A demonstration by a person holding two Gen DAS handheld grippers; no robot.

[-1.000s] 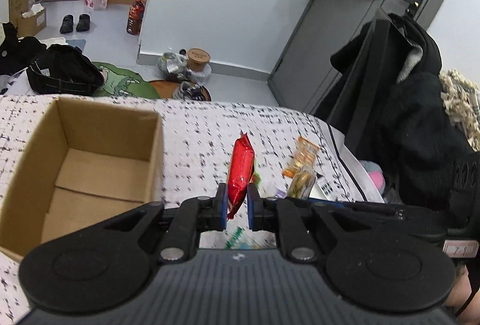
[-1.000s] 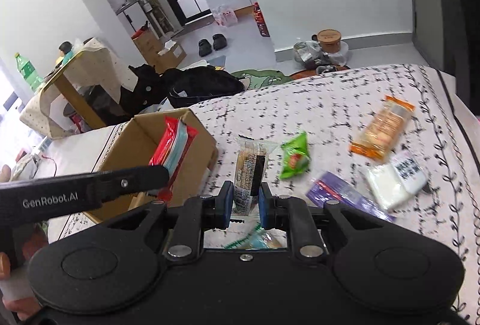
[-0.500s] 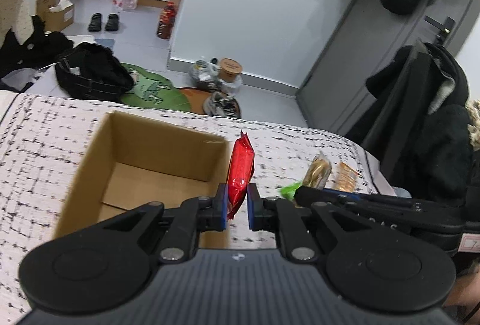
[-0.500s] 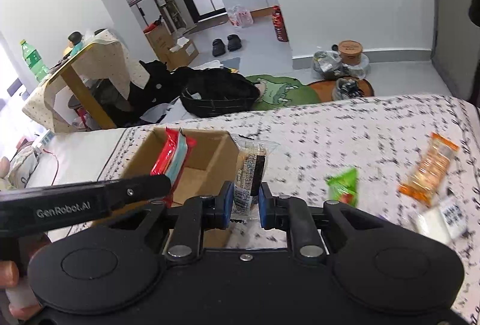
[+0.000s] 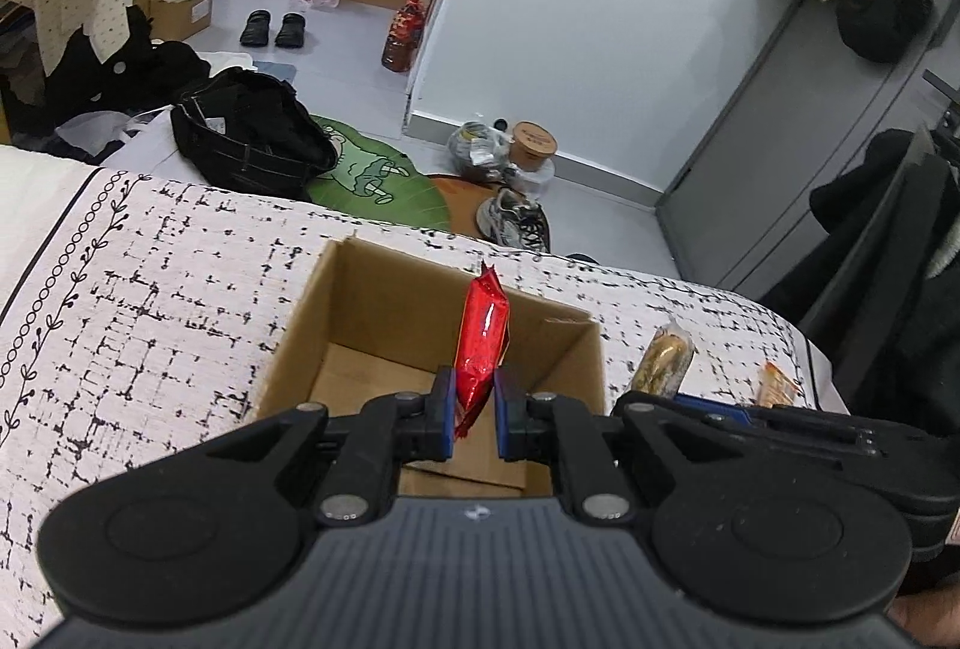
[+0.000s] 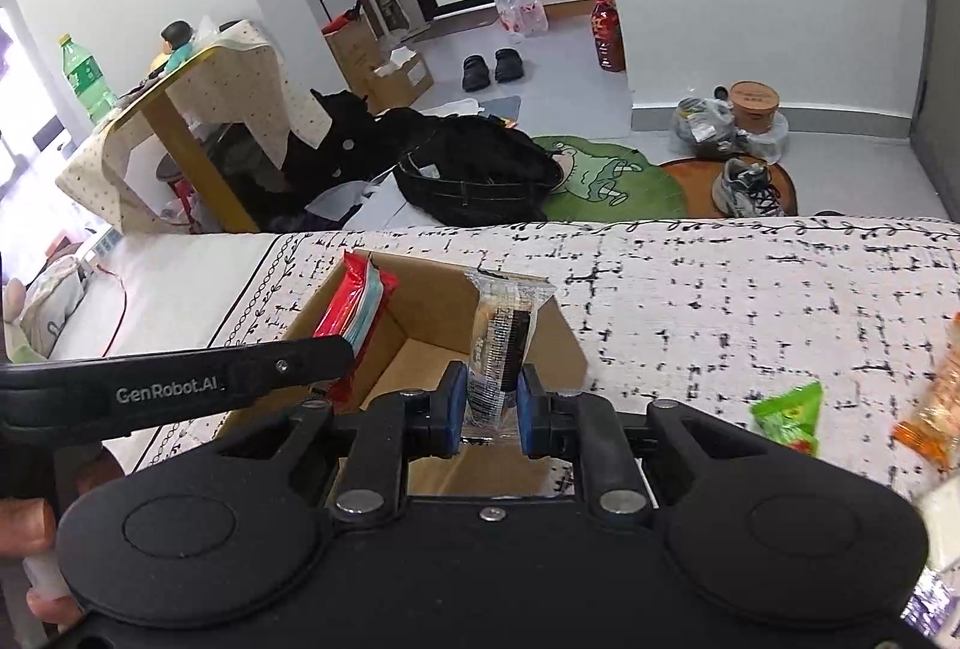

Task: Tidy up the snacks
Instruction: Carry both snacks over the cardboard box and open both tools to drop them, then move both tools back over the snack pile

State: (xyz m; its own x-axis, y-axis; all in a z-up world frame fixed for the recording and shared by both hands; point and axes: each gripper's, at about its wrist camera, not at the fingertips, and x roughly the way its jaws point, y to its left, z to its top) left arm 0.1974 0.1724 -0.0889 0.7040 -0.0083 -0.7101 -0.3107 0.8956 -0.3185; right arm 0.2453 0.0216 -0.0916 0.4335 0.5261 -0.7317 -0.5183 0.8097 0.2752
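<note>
Across the patterned bedspread (image 5: 150,301), you hold both snacks over the cardboard box (image 5: 384,313) at frame centre for dropping: left hand-held gripper (image 5: 474,418) pinching the red packet (image 5: 483,331), right hand-held gripper (image 6: 491,412) pinching the clear-wrapped bar (image 6: 501,343).

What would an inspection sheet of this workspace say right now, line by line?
Surface: patterned bedspread, black marks on white.
Job's things: open cardboard box; red packet; clear-wrapped dark snack; green packet and orange packet loose on the bedspread.
Clutter: nothing seen on the bedspread beyond snacks.
Grippers: left hand-held gripper shut on the red packet above the box; right hand-held gripper shut on the clear-wrapped dark snack.
Cables: red wire at the far left.
Surroundings: black bag, sneaker, slippers on the floor.
</note>
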